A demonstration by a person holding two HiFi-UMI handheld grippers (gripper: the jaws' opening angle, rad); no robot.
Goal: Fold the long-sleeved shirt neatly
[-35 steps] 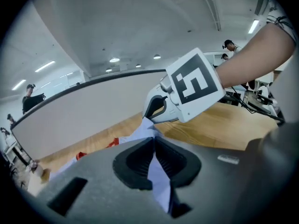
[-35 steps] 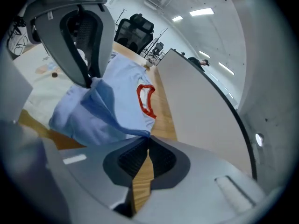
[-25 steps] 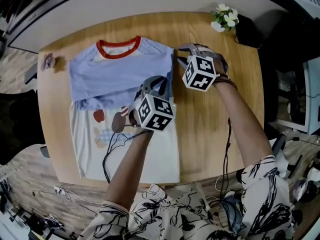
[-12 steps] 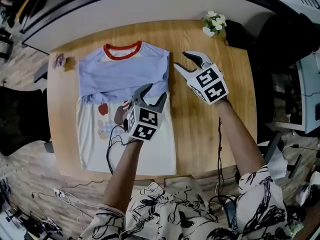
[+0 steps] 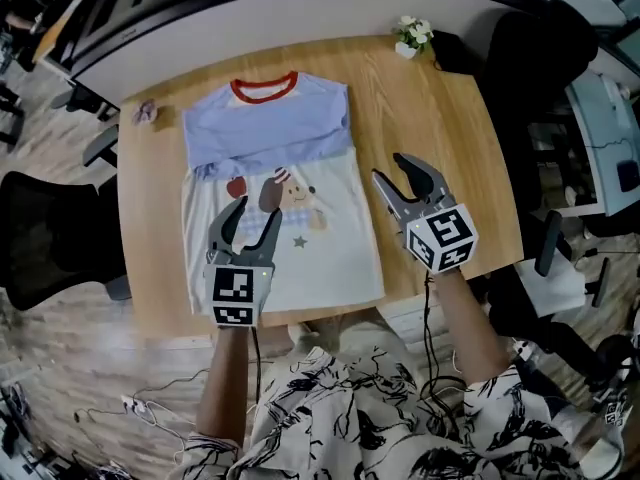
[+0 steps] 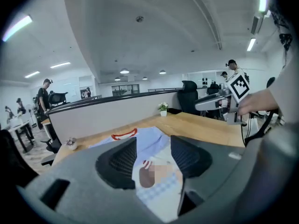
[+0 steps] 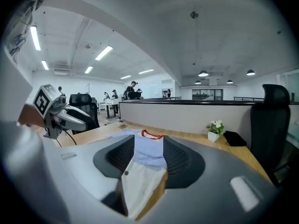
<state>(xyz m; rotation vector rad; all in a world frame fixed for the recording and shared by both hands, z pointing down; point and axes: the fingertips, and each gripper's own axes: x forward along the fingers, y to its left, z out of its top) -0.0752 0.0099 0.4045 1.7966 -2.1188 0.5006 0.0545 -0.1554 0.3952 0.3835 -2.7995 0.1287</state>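
The long-sleeved shirt point(image 5: 280, 178) lies flat on the wooden table point(image 5: 440, 128), red collar at the far side. Its blue sleeves are folded across the chest, with the white printed body below them. My left gripper point(image 5: 252, 213) hovers over the shirt's near left part. Its jaws have just been opening and nothing is between them. My right gripper point(image 5: 389, 166) hangs over bare wood to the right of the shirt, apart from it; its jaws have also just been opening and hold nothing. Between the left jaws point(image 6: 152, 160) the shirt point(image 6: 149, 141) shows below. The right gripper view shows the shirt point(image 7: 148, 148) beyond its jaws.
A small pot of white flowers point(image 5: 412, 36) stands at the far right corner beside a dark object point(image 5: 455, 53). A small trinket point(image 5: 146, 112) lies at the far left. Office chairs point(image 5: 50, 238) flank the table. Cables trail over the near edge.
Both grippers have drawn back from the shirt's upper right side towards the near table edge, lifted and spread apart. Their jaws stand wider than before.
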